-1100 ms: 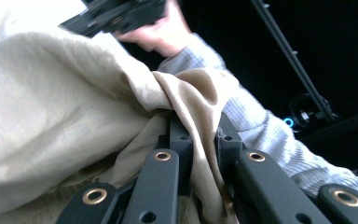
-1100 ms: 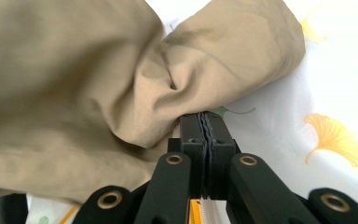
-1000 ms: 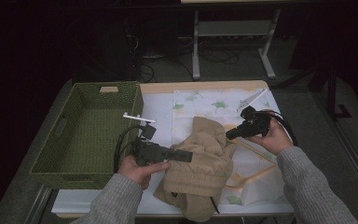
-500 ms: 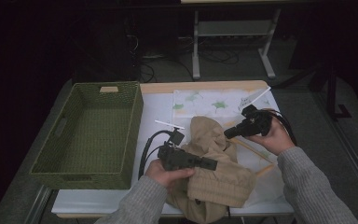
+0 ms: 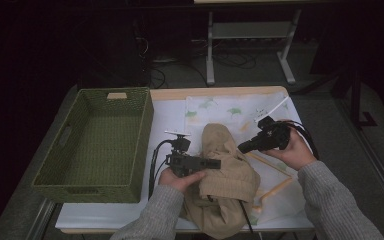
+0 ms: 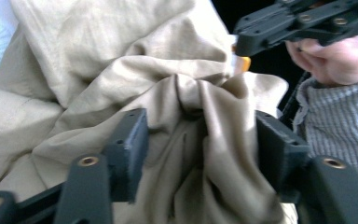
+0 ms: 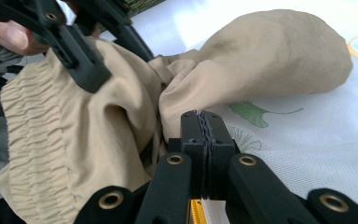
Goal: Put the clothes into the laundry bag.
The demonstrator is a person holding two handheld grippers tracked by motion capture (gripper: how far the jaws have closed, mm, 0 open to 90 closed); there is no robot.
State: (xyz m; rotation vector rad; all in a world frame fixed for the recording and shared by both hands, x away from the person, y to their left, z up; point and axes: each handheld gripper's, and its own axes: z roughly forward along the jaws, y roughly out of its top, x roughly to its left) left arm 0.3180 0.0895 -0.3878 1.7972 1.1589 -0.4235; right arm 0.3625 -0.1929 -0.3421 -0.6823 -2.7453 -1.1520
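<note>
one tan garment (image 5: 226, 175) sat bunched up on the near middle of the tabletop (image 5: 170, 107), partly on a white cloth with green leaf prints (image 5: 220, 107) and partly drooping over the near edge. looked like soft crumpled fabric with a gathered, ruched band along one edge, which you could see in the right gripper view (image 7: 32, 140).

both sets of tongs were at it. left tongs (image 5: 214, 163) lay over the middle of the heap, and in the left gripper view (image 6: 200, 140) its jaws stood wide apart with a ridge of fabric humped between them, pads not pressing on it. those jaws had just been opening, so the cloth was loose in there. right tongs (image 5: 242, 147) came in from the right at the upper side of the garment, jaws pressed flat together in the right gripper view (image 7: 204, 135), with the tip sitting against a fold. couldn't tell if any fabric was actually pinched in between.

further out: a couple of light wooden sticks (image 5: 275, 187) lay on the printed cloth just right of the garment, and an empty green woven basket (image 5: 70, 165) stood on the left side of the tabletop, well apart from the fabric.
</note>
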